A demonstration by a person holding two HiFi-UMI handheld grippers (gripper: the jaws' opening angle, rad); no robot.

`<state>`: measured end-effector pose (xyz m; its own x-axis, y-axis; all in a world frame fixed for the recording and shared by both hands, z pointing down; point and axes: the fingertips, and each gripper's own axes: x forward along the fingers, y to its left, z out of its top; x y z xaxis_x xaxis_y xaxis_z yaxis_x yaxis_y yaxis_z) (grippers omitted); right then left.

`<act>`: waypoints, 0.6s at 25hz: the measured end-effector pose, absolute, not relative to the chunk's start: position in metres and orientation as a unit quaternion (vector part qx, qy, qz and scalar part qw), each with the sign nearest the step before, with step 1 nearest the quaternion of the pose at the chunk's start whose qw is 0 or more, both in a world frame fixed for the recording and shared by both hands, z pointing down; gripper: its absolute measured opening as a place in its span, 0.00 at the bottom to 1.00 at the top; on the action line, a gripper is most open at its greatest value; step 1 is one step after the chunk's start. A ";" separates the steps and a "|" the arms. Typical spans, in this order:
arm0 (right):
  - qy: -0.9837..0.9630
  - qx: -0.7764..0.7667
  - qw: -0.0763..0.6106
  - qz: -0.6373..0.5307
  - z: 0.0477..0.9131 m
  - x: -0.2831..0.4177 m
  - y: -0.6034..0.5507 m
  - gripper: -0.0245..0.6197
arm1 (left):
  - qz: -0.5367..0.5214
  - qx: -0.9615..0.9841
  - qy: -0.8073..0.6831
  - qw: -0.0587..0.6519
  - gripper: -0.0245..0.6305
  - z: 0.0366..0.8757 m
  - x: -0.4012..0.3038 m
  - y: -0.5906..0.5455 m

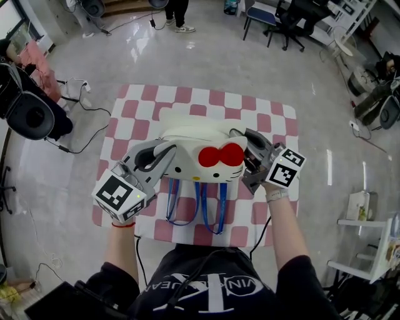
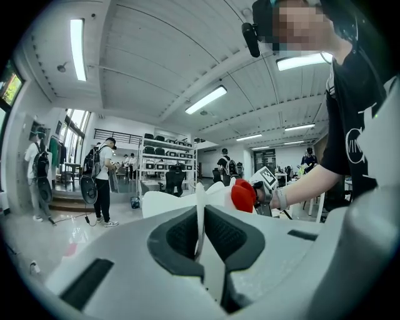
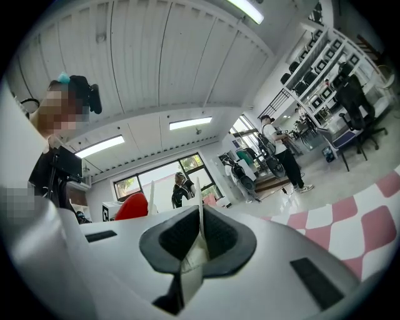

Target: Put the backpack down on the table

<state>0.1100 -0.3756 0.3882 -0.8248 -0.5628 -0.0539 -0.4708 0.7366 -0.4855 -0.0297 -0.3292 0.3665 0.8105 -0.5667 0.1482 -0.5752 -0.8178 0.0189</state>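
Checks of pink and white covered the desk (image 1: 269, 115), which stood on a glossy grey floor (image 1: 206, 59) with black cables (image 1: 78, 115) trailing off its left side. A dark chair (image 1: 259, 15) and a standing person's legs (image 1: 178, 14) were at the far end of the room. The white backpack (image 1: 194, 140) with a red bow (image 1: 220, 155) sat over the middle of the desk, its blue straps (image 1: 187, 203) hanging toward the near edge; whether its base touched the cloth could not be told. The left gripper (image 1: 165, 154) was clamped on a thin white edge at the backpack's left side, and the right gripper (image 1: 245, 151) likewise on its right side. Shelving (image 2: 165, 159) and strip lights (image 2: 205, 100) showed behind.
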 end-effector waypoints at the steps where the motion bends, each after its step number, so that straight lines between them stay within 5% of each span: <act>1: 0.927 -0.278 0.098 -0.232 0.391 0.111 -0.375 0.06 | 0.069 0.950 -0.302 0.032 0.07 0.369 -0.028 -0.328; 15: 0.925 -0.277 0.080 -0.246 0.422 0.105 -0.407 0.06 | 0.097 0.946 -0.306 0.046 0.07 0.399 -0.033 -0.358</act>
<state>0.1051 -0.4066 0.4220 -0.8333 -0.5527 -0.0118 -0.4740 0.7254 -0.4991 -0.0331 -0.3578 0.3995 0.7942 -0.5697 0.2116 -0.5874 -0.8088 0.0270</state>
